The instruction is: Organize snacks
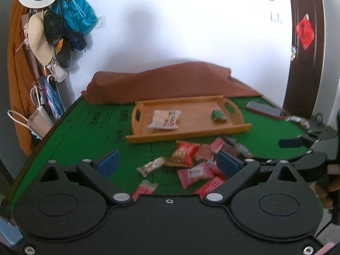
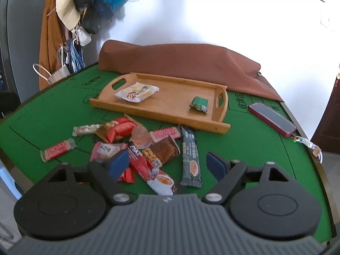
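On the green tabletop (image 2: 255,144), the snack pile (image 2: 136,144) lies in front of the wooden tray (image 2: 161,116), whose long axis runs left to right. The tray holds a white packet (image 2: 137,92) at left and a small green packet (image 2: 199,103) at right. The left gripper (image 1: 167,164) and right gripper (image 2: 167,165) both gape empty above the pile, where a dark sachet (image 2: 191,159) points away from the camera toward the tray.

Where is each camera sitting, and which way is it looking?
Left wrist: sits on the left tongs, looking down across the snack pile toward the tray; own open pads show, plus the right tongs.
Right wrist: sits on the right tongs, open, above the pile.
Both see the tray, snacks, green table.
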